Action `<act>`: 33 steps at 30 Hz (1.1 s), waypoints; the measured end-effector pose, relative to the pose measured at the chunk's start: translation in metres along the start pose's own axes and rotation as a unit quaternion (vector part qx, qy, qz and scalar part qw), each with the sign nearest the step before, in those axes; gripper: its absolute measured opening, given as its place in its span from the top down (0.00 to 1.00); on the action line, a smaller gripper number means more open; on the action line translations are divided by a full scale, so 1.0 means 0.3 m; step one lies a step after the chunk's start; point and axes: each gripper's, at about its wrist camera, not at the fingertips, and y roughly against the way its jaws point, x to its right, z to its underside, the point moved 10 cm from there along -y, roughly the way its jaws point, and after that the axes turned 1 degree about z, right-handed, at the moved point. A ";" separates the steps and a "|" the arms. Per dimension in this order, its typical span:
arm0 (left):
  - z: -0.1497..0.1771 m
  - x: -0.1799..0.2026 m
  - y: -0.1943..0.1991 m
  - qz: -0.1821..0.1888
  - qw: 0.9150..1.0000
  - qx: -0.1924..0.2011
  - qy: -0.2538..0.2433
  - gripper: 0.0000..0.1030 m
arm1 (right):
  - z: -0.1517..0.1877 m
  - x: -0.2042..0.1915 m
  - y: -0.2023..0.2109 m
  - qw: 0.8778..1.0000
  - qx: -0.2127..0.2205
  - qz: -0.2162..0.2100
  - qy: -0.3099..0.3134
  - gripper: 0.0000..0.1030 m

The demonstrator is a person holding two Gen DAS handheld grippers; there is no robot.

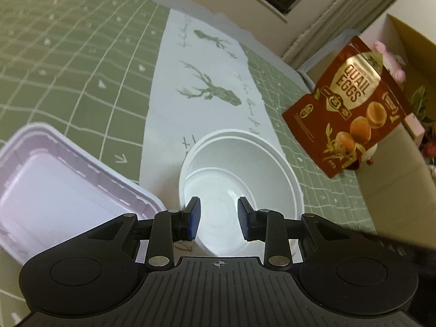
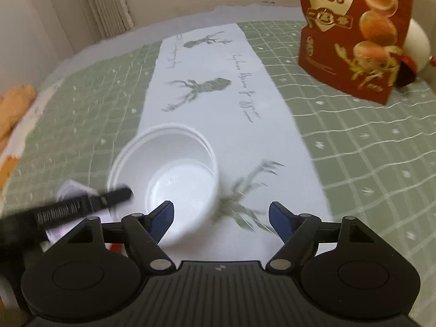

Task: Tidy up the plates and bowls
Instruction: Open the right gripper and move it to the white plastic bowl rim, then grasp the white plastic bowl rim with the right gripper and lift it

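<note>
A stack of white bowls (image 1: 239, 179) stands on the white deer-print runner (image 1: 207, 81). My left gripper (image 1: 219, 218) hovers over the stack's near side, jaws open and empty, tips over the bowl's inside. A pale lilac rectangular tray (image 1: 62, 188) lies just left of the bowls. In the right wrist view the same bowl stack (image 2: 169, 169) sits left of centre. My right gripper (image 2: 221, 219) is open wide and empty, its left fingertip (image 2: 163, 215) over the bowl's near wall. The left gripper's finger (image 2: 90, 199) reaches to the bowl's left rim.
A red "Quail Eggs" pouch (image 1: 351, 106) stands at the right on the green checked cloth (image 1: 68, 62), seen also in the right wrist view (image 2: 354, 32) with a white round object (image 2: 417, 46) behind it. A cardboard box (image 1: 408, 41) stands beyond the table edge.
</note>
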 end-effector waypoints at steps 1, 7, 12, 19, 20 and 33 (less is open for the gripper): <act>0.002 -0.015 -0.012 -0.002 1.000 -0.005 0.006 0.69 | -0.011 -0.001 -0.035 1.000 -0.004 0.000 -0.013 0.25; 0.021 -0.076 -0.051 -0.002 0.999 -0.037 0.038 0.72 | 0.023 -0.031 -0.266 0.992 -0.111 -0.012 -0.062 0.54; -0.005 -0.081 0.003 0.013 0.999 -0.029 0.033 0.74 | 0.054 -0.083 -0.258 0.992 -0.117 -0.007 -0.039 0.70; -0.067 -0.071 0.090 -0.025 0.999 0.024 -0.035 0.73 | 0.042 -0.045 -0.212 0.995 -0.095 0.017 -0.024 0.70; -0.061 -0.074 0.075 -0.022 0.999 0.016 -0.031 0.73 | 0.035 -0.033 -0.208 0.995 -0.092 0.020 -0.024 0.69; 0.005 -0.055 -0.025 0.021 0.999 -0.030 -0.006 0.71 | 0.092 -0.049 -0.236 0.994 -0.106 0.007 -0.024 0.65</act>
